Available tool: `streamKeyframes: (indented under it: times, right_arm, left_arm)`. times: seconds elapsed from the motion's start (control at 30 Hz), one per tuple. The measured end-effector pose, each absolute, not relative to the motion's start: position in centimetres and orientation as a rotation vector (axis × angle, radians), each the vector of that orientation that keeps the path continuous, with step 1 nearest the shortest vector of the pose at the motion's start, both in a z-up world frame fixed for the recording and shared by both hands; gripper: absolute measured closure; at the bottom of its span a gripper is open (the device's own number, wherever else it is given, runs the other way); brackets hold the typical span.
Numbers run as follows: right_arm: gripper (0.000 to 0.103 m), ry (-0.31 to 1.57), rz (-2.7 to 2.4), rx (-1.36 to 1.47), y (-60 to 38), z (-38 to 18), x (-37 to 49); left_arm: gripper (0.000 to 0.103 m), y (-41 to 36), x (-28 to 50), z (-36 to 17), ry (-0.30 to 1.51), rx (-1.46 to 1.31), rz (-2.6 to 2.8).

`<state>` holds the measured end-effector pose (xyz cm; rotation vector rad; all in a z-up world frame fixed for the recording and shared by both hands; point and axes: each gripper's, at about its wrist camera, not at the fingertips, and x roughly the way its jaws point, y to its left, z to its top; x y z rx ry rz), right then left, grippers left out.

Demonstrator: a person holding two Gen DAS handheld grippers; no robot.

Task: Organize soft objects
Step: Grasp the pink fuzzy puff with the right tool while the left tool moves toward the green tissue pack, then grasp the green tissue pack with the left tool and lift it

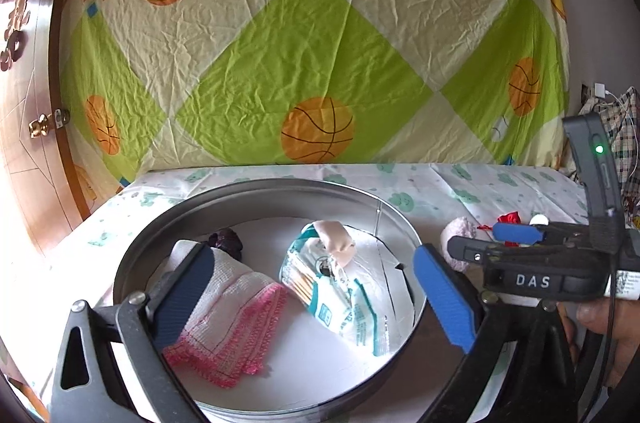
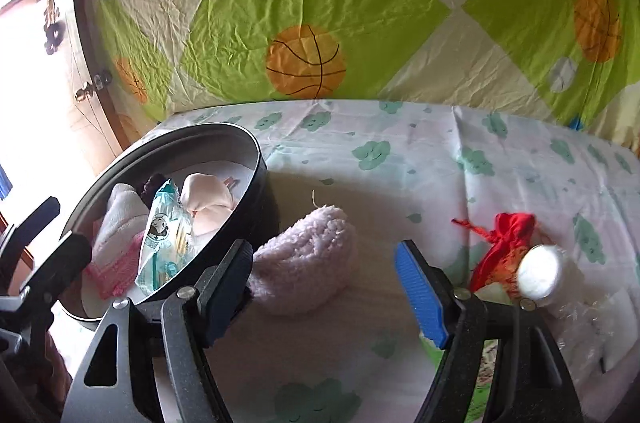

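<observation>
Round tin (image 1: 394, 223) smooth metal; towel (image 1: 236, 307) woven cloth; pink pouch (image 2: 308, 259) fuzzy fleece; packet (image 1: 340, 299) glossy plastic.

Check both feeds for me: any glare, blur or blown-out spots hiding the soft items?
Right wrist view: door side at left is blown out white; red pouch and round white cap slightly soft. Left wrist view: evenly lit, sharp inside the round tin; fisheye bends edges.

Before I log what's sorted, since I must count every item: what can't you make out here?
- Dark purple item in the round tin: left wrist view, mostly hidden behind the white cloth; identity unclear.
- Pouch: right wrist view, its lower part is covered by a blurred round white object.
- Fluffy pink item: its near end sits behind the right gripper fingers.
- Clear plastic: cut by the right edge.
</observation>
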<state>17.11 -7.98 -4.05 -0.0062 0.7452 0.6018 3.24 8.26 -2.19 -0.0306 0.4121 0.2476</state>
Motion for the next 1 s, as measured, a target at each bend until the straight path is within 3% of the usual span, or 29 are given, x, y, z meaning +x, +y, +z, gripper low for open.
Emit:
streamKeyframes:
  times: [0.23,0.27,0.33,0.4,0.73,1.0]
  right_arm:
    - [0.03,0.855,0.666,0.006,-6.7,-6.6,18.8]
    - [0.048,0.859,0.681,0.01,-6.6,-6.6,18.9]
    - [0.068,0.857,0.714,0.021,-6.5,-6.6,18.6]
    - [0.076,0.829,0.723,0.026,-6.7,-6.3,17.9]
    - [0.077,0.559,0.662,0.151,-15.7,-0.8,12.8]
    - [0.077,0.504,0.442,0.124,-21.3,-0.7,13.0]
  left_arm:
    - [0.001,7.9,2.9,-2.4,0.41,-0.016,0.224]
    - [0.001,7.7,3.0,-2.4,0.41,-0.014,0.222]
    - [0.001,7.4,3.1,-2.4,0.414,-0.015,0.209]
    - [0.001,7.1,3.3,-2.4,0.418,-0.014,0.201]
    - [0.001,3.5,4.2,-2.1,0.429,0.018,0.137]
    - [0.001,-2.6,6.5,-3.4,0.49,0.064,-0.013]
